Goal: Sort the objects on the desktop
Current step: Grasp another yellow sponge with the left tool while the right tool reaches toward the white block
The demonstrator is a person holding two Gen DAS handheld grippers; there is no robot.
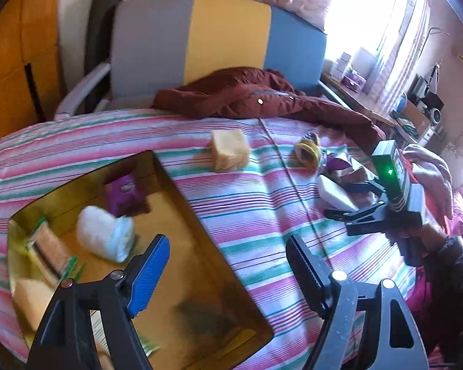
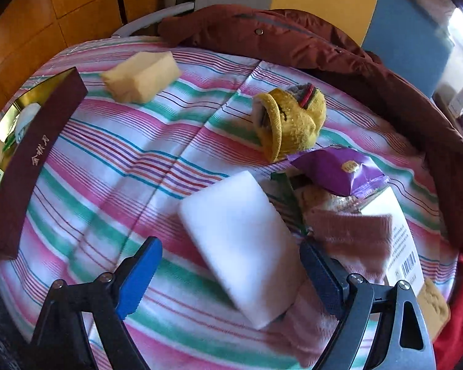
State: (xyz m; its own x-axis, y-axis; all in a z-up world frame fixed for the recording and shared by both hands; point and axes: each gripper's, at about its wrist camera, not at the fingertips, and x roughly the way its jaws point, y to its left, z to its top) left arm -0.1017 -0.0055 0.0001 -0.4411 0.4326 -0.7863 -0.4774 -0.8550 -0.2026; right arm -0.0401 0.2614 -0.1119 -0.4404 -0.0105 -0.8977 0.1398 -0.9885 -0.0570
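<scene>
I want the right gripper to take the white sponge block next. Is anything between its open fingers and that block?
Nothing visible. The right gripper is open, and the white sponge block lies uncovered on the striped cloth directly ahead. A pink towel lies beside its right edge.

I read three gold Chinese characters on the outer wall of the dark red box (image 2: 34,166); the first looks like 金, the others stay unclear to me. A white card (image 2: 401,240) at the right carries a barcode and lines of small print too fine for me to read. The purple snack packet (image 2: 342,169) bears a yellow oval logo, its lettering blurred. I find no other legible text.
</scene>
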